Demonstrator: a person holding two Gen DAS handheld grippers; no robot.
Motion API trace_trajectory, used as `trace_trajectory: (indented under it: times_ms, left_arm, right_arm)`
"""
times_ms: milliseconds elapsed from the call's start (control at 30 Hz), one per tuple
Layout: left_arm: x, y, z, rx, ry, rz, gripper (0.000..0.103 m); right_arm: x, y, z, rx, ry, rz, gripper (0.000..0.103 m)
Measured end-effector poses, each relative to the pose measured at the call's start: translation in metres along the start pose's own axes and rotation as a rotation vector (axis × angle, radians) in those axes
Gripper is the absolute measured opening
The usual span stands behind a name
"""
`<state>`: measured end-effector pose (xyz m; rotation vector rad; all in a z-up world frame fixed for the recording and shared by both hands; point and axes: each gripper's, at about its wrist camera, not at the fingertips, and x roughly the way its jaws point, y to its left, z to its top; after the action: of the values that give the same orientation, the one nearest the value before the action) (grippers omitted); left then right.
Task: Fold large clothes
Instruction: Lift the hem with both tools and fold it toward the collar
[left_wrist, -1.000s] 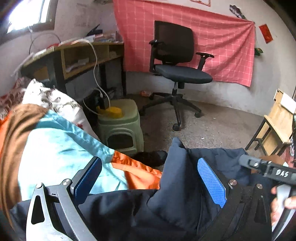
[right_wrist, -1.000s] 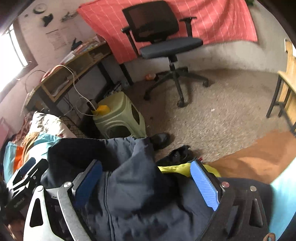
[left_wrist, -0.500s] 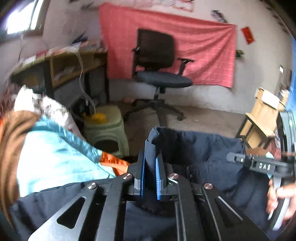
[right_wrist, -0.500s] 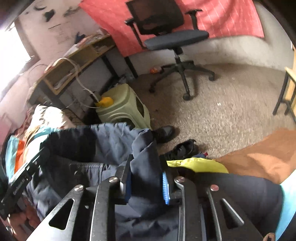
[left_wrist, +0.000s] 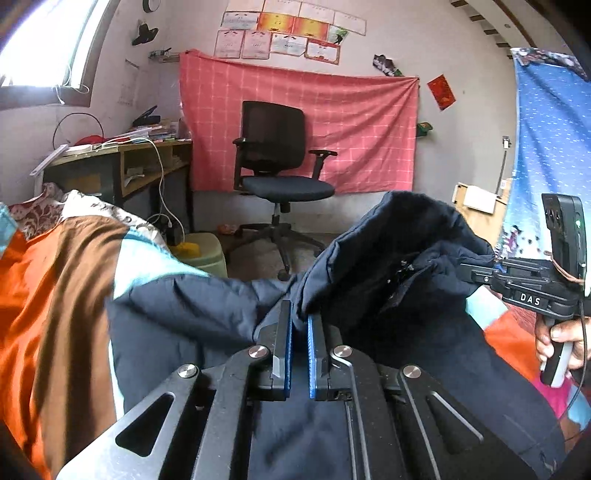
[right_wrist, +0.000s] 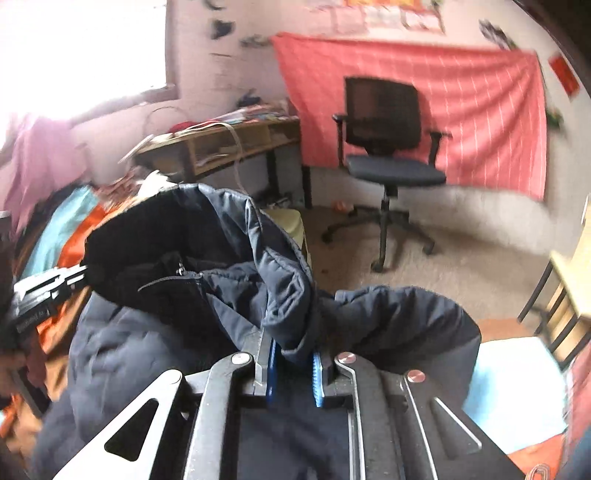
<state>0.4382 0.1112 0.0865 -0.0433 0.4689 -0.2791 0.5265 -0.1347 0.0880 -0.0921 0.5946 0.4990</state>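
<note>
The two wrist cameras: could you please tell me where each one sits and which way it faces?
Left wrist: on the left tongs, facing the office chair; they pinch the navy jacket; the right hand shows.
Right wrist: on the right tongs, facing the chair too; they pinch the jacket; the left tongs show at the left edge.
Shared: jacket, chair, red wall cloth, desk.

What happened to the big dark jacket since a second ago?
Both grippers were open over the navy jacket. The left gripper and right gripper have just closed, each pinching a fold, and lifted it off the bed. The office chair and desk stayed put.
</note>
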Motion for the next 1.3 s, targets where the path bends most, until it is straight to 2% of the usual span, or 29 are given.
trace_trajectory:
  times_ms: [133, 267, 367, 533, 833, 967, 1100, 1300]
  left_arm:
    - [-0.033, -0.011, -0.021, -0.023, -0.008, -0.024, 0.004]
    - [-0.053, -0.025, -0.048, -0.043, 0.012, -0.031, 0.004]
    - [-0.059, -0.034, -0.064, -0.011, 0.037, -0.031, 0.004]
    - [-0.038, -0.035, -0.073, -0.026, 0.083, -0.025, 0.004]
    - [0.016, -0.022, -0.097, -0.052, 0.155, 0.01, 0.004]
    - [0.016, -0.017, -0.096, -0.063, 0.155, 0.01, 0.004]
    - [0.007, -0.013, -0.092, -0.048, 0.147, -0.004, 0.005]
    - [-0.017, -0.009, -0.082, -0.045, 0.123, -0.034, 0.01]
  right_arm:
    - [-0.041, 0.028, -0.031, -0.118, -0.028, -0.025, 0.012]
    - [-0.071, 0.049, -0.071, -0.152, -0.027, -0.029, 0.011]
    - [-0.073, 0.053, -0.096, -0.146, -0.008, -0.039, 0.011]
    - [-0.058, 0.047, -0.124, -0.089, 0.032, -0.056, 0.011]
    - [-0.002, 0.034, -0.14, -0.064, 0.084, -0.107, 0.011]
    - [0.011, 0.03, -0.143, -0.052, 0.088, -0.12, 0.011]
    - [-0.005, 0.032, -0.142, -0.057, 0.052, -0.108, 0.013]
    - [-0.023, 0.043, -0.148, -0.151, 0.023, -0.121, 0.013]
